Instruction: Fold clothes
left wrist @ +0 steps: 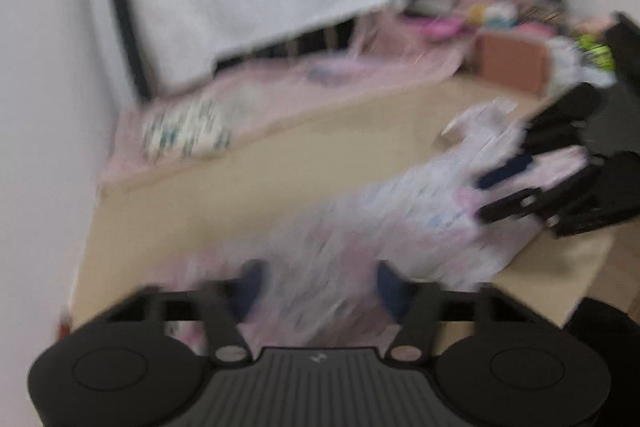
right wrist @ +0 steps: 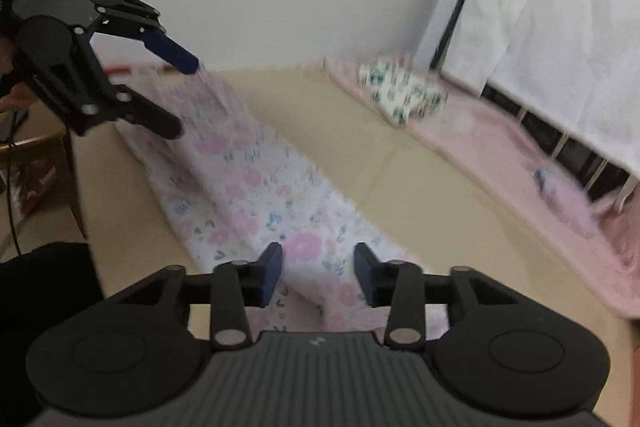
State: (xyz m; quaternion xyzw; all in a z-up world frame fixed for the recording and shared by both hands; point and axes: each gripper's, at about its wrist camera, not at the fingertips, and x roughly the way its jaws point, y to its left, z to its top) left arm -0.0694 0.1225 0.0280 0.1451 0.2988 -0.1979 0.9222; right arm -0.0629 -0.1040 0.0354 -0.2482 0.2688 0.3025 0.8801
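I take the tabletop [right wrist: 420, 195] as my landmark; it is a wide beige surface, and all other things lie on it or along its border. A pink blanket [right wrist: 520, 155] runs along its far edge, under a white curtain [right wrist: 560, 7], and a small folded green-patterned cloth [right wrist: 404, 95] rests on that blanket.

The floral garment [right wrist: 248, 187] is the thing to fold. It lies on the near part of the tabletop as one long band, already narrowed. Its long axis goes from my right gripper [right wrist: 318, 275] diagonally toward my left gripper [right wrist: 188, 95], so each gripper stands at one end of the band.

The right fingers [right wrist: 270, 277] are apart, about half open, and the near end of the cloth passes between them; I do not think they press it. In the right wrist view the left fingers [right wrist: 172, 49] are spread wide at the far end, and the upper one seems to touch the cloth there. The left wrist view is much blurred, so I cannot tell if cloth is really caught.

I judge the next move must bring one end over the other along this axis, and both ends are equally near to their own gripper.
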